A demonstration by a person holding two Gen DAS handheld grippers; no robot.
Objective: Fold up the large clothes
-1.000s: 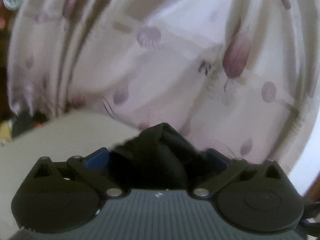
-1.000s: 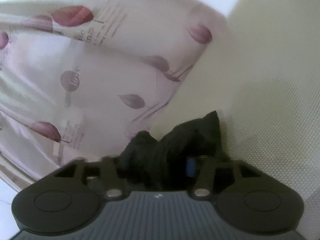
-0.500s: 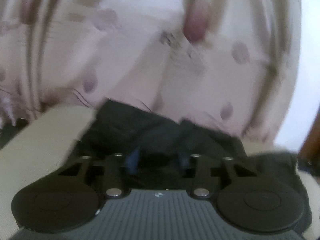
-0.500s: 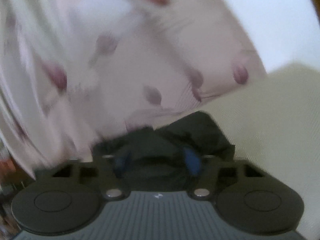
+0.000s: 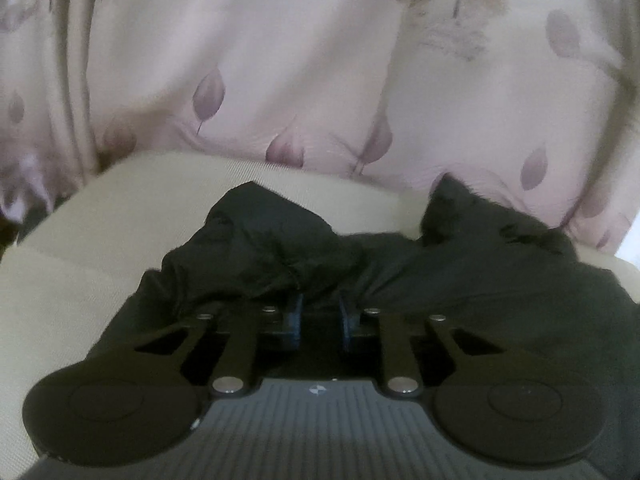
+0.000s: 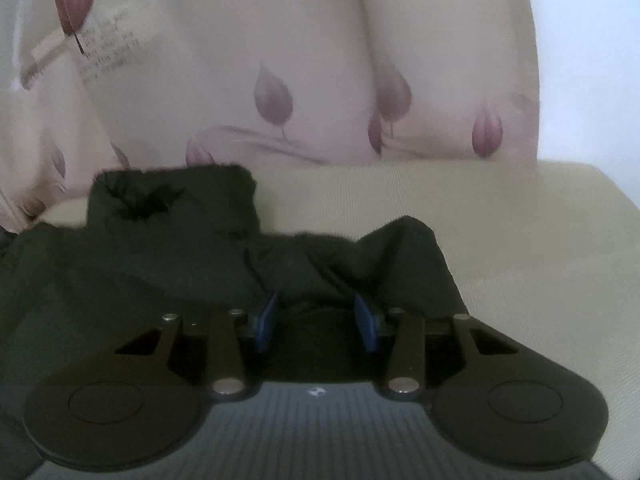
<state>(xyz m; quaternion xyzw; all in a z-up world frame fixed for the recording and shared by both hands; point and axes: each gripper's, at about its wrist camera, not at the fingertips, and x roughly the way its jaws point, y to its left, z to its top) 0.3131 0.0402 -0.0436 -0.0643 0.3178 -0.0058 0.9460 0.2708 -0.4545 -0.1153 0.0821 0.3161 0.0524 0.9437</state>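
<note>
Garment [image 5: 500, 280] is a dark, soft piece of clothing, bunched on a beige cushioned surface [image 5: 100, 240], with a pink leaf-print curtain [image 5: 300, 60] hanging just behind the far edge. Left gripper [image 5: 319, 314]: jaws closing, blue pads [image 5: 295, 316] narrow, a ridge of the dark cloth gathered right at the tips; whether the pads already bite it I cannot tell, the fold hides the contact. Right gripper [image 6: 318, 318]: jaws also closing but wider apart, blue pads [image 6: 267, 318] either side of a hump of the same garment [image 6: 160, 248]; cloth sits between them and looks not yet clamped. In the right view the garment spreads from the tips toward the left and far side, with a raised flap [image 6: 172, 196] near the curtain [image 6: 280, 60] and bare cushion [image 6: 520, 240] on the right. My read: the step in hand is taking a two-point hold on one edge before a lift or fold. To do it well, finish both closures before pulling, so neither side slips. Grab a single layer edge if possible, not the whole bunched ridge, otherwise the fold comes out lumpy. Keep both grips level with each other and tension the cloth between them evenly. Watch the far flap: it lies close to the curtain and could drag against it. Containers: none visible in either view, so nothing to report inside any.
</note>
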